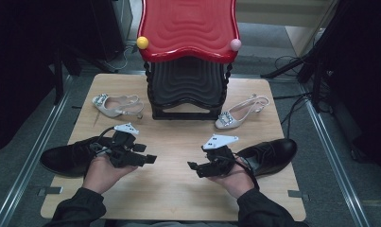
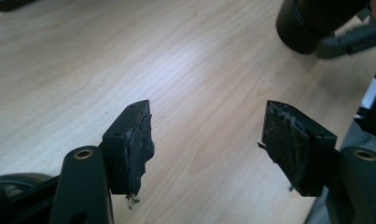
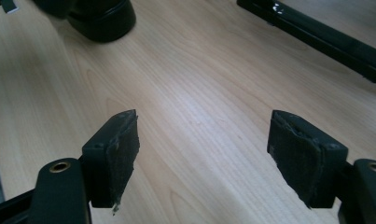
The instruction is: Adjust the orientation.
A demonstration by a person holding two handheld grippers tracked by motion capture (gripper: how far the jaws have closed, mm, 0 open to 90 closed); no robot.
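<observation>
Across the lower middle of the high view, left gripper (image 1: 150,159) and right gripper (image 1: 193,166) face each other with jaws apart over bare wooden table (image 1: 174,137) — glossy black leather shoes (image 1: 67,157) (image 1: 268,153) flank them; beige slingback heels (image 1: 115,105) (image 1: 240,112) and black-and-red tiered rack (image 1: 188,47) sit behind.

Two black leather lace-up shoes lie on the desk (image 1: 178,189), one at each side of its near half. The left black shoe (image 1: 65,158) rests on its sole at the desk's left edge, partly overhanging it, glossy, its length running across the desk. The right black shoe (image 1: 268,155) also sits upright on its sole near the right edge, angled a little, its shiny rounded toe pointing toward the far right.
</observation>
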